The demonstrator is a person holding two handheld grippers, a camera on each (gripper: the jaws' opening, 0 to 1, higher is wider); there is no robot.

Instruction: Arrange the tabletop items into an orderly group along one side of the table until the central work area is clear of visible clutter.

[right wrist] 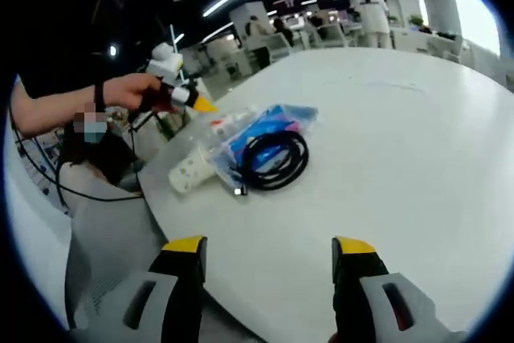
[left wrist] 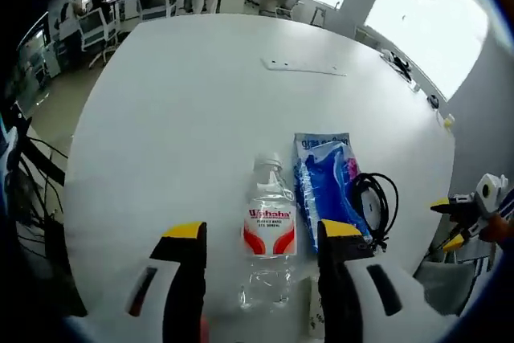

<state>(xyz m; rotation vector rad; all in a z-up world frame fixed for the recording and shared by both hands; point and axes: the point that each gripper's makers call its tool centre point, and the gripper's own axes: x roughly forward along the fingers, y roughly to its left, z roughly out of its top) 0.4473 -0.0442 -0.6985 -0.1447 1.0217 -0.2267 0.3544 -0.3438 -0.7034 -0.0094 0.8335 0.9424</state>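
Near the bench [left wrist: 185,110] edge, 4 items lie grouped: a clear water bottle [left wrist: 268,234] with a red-and-white label, a blue plastic packet [left wrist: 325,182], a coiled black cable [left wrist: 376,202] and a white power strip [right wrist: 186,170]. Left gripper [left wrist: 261,234]: jaws spread wide and empty, standing to either side of the bottle, whose body lies between the 2 yellow tips with its cap pointing away; whether the tips touch it cannot be told. The packet lies just beside the bottle, against the inner side of one jaw. Right gripper [right wrist: 269,245]: jaws likewise spread wide, holding nothing, hovering over bare bench well apart from the group. In the right gripper view the cable rests on the packet, with the power strip at the bench edge beside them. Judged step: grasping the bottle. For a clean grasp, the jaws should probably close on the labelled middle of the bottle, square to its axis, so the round body does not roll out or drag the adjoining packet.
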